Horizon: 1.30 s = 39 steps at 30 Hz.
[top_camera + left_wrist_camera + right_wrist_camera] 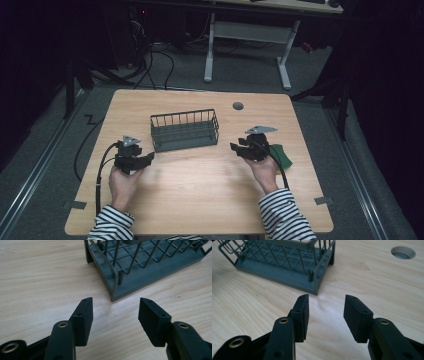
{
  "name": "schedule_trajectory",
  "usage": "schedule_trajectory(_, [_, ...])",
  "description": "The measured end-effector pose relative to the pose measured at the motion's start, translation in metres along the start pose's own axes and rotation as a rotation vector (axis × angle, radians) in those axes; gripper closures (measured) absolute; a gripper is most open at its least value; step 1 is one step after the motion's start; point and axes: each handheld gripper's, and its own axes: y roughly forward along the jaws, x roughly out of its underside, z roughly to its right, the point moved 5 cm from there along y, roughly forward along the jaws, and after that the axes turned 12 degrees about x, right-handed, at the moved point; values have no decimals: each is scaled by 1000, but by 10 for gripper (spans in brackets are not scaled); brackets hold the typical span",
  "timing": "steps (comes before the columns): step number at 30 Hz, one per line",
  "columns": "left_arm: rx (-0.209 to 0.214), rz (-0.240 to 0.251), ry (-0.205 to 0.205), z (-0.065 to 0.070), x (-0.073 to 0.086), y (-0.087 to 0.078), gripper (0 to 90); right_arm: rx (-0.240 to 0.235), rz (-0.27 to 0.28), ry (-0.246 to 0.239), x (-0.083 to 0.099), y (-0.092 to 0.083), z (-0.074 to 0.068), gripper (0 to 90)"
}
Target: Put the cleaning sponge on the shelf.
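Observation:
A dark grey wire basket (pixel 184 145) stands at the middle of the wooden table (pixel 200 190), a little toward the far side. My left gripper (pixel 150 158) hovers just off the basket's left front corner, and its jaws point right toward it. In the left gripper view, the left gripper (pixel 115 307) is open with only bare wood between the jaws and the basket (pixel 150 270) corner just beyond. My right gripper (pixel 234 147) sits off the basket's right end and points left. In the right gripper view, the right gripper (pixel 326 305) is open with nothing between the jaws, facing the basket (pixel 279 275) corner.
A green object (pixel 281 155) lies on the table just right of the right hand. A round cable hole (pixel 238 106) sits near the far edge, beyond the basket's right end. Another desk's white legs (pixel 209 55) stand on the floor behind the table.

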Motion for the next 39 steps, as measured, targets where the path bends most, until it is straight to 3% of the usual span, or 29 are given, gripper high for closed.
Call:
schedule_trajectory(6, [2,11,-17,-5,-5,9,497,-17,-24,0,-16,23,-13,614])
schedule_trajectory(9, [-3,10,-2,-5,-8,13,511,-16,-34,1,-21,34,-18,628])
schedule_trajectory(15, [-17,9,10,-6,-12,19,542,6,-66,24,-21,54,-19,665])
schedule_trajectory(19, [-13,18,-7,-8,-13,22,578,3,-91,33,-18,64,-19,689])
schedule_trajectory(26, [-4,15,-16,-11,-12,29,637,-1,-95,40,-19,70,-22,741])
schedule_trajectory(34, [21,6,-8,-9,-11,36,754,-7,-81,11,-22,73,-26,849])
schedule_trajectory(39, [31,5,5,-6,-12,37,831,4,-79,-11,-22,73,-27,860])
